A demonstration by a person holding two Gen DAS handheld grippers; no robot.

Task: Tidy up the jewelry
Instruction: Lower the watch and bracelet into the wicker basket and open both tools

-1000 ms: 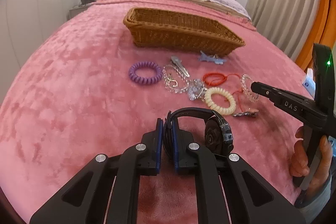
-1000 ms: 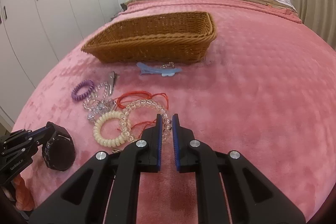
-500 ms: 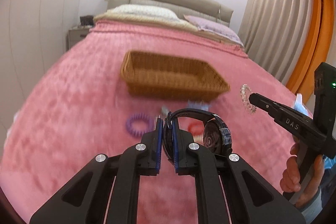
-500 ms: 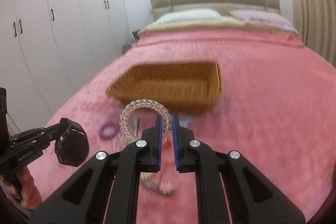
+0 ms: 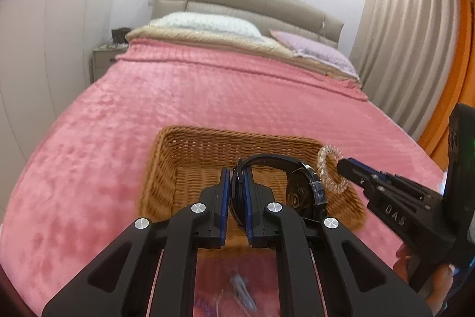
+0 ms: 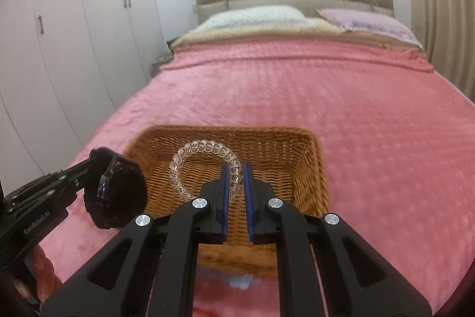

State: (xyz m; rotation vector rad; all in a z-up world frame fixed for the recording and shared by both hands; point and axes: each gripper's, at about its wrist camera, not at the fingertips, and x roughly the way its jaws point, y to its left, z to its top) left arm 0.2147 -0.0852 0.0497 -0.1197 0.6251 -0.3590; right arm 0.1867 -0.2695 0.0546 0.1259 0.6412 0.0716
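Left wrist view. The left gripper (image 5: 236,192) is clamped on the strap of a black watch (image 5: 299,192). The strap stands on edge between the two blue-lined fingers (image 5: 224,198), and its loop arches up and to the right of the fingertips. The round watch face hangs just right of the right-hand finger. The wicker basket (image 5: 166,165) sits on the pink bedspread (image 5: 148,103) directly beyond the fingertips; the watch is seen in front of the basket's open interior. The right gripper (image 5: 341,165) enters from the right edge, held by a hand (image 5: 427,284) at the lower right. Its tip is closed on a clear spiral hair tie (image 5: 325,168), which stands upright at the basket's right-hand rim, just right of the watch. Nearer than the basket, blurred small items show between the gripper's arms; what they are cannot be told.

Right wrist view. The right gripper (image 6: 236,192) pinches the clear spiral hair tie (image 6: 193,156) by its right side. The coil passes down between the fingers (image 6: 224,198), and the rest of the ring curves up and to the left of them. The ring is seen against the interior of the wicker basket (image 6: 308,162). The left gripper (image 6: 98,171) reaches in from the left edge with the black watch (image 6: 118,192) in its grip, the dark face just outside the basket's left rim. A pale blue item lies blurred on the pink bedspread (image 6: 356,109) nearer than the basket
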